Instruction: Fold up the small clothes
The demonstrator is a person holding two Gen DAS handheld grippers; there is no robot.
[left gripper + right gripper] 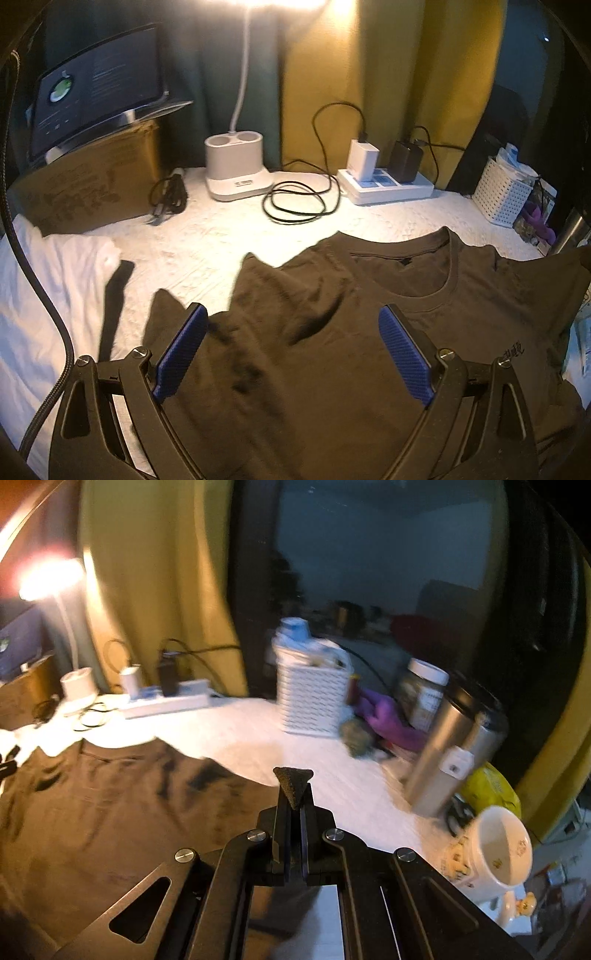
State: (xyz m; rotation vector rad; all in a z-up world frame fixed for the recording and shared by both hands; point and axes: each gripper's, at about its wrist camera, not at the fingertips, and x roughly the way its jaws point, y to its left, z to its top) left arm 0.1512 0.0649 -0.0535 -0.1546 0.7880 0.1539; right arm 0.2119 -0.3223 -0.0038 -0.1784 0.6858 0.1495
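Observation:
A dark brown T-shirt [369, 332] lies spread on the white table cover, collar toward the back. My left gripper [293, 325] is open, its blue pads [184, 343] wide apart just above the shirt's left shoulder and sleeve area. In the right wrist view the same T-shirt [110, 805] fills the left half. My right gripper [293, 794] is shut on a pinched corner of the T-shirt's right edge, with a small dark peak of cloth sticking out between the fingertips.
A white cloth [55, 280] lies at left beside a cardboard box [92, 184] with a tablet on it. At the back stand a lamp base [236, 166], a black cable and a power strip [388, 184]. A white basket [314, 698], steel flask [450, 753], jar and white mug [495, 853] crowd the right.

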